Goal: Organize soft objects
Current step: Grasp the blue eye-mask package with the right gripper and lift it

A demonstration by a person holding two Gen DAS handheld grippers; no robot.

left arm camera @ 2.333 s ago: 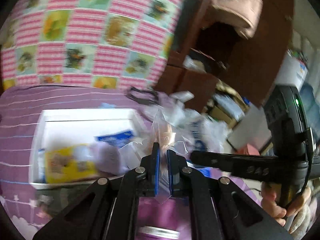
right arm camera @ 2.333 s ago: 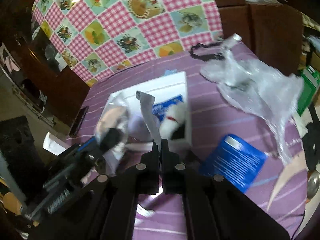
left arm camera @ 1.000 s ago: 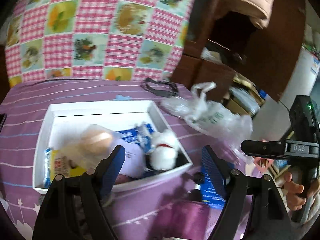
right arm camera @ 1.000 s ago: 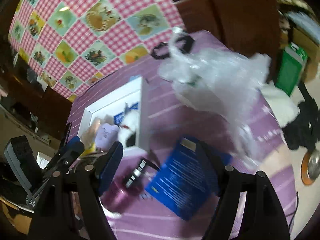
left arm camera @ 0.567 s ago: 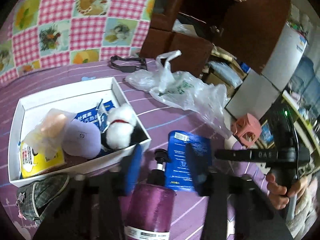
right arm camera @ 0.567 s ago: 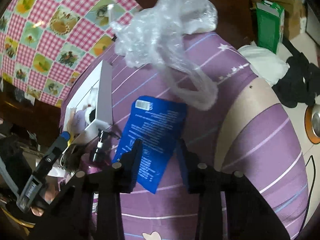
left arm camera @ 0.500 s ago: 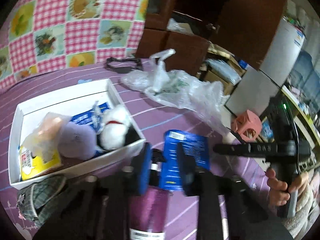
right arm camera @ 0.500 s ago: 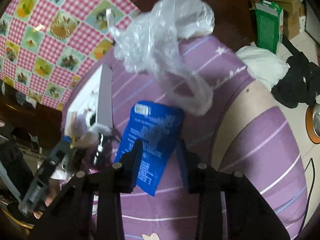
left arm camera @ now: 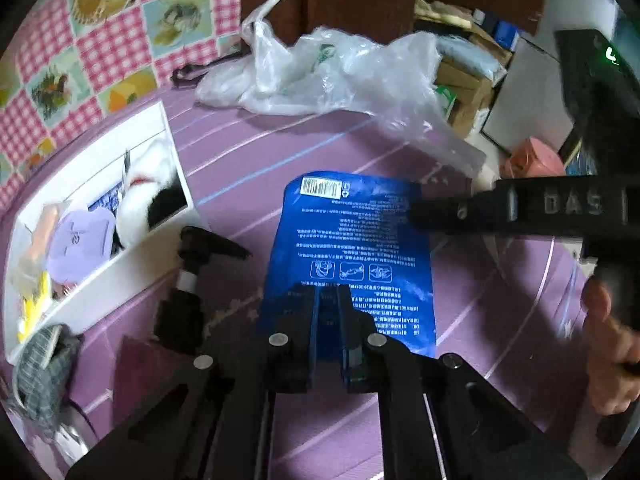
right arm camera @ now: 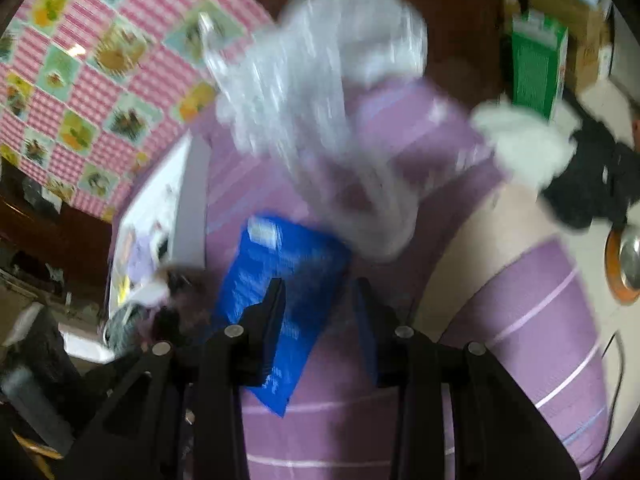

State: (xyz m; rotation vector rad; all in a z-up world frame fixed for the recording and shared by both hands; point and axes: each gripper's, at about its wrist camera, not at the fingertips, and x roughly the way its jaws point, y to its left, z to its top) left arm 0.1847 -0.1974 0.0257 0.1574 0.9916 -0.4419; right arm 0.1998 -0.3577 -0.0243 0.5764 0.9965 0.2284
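White box (left arm camera: 176,184) at the left of the purple-covered bench (left arm camera: 248,148) already holds several soft items. Blue pouch (left arm camera: 352,240) lies flat just beside it, not yet boxed. Left claw (left arm camera: 327,300) closing onto the pouch's near edge; right claw (right arm camera: 318,300) opening, nothing gripped. Plastic bag (left arm camera: 328,68) also out.

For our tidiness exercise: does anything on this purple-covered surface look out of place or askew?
Yes. The pump bottle lies on its side beside the white box, and a crumpled plastic bag sprawls loose behind the blue pouch.
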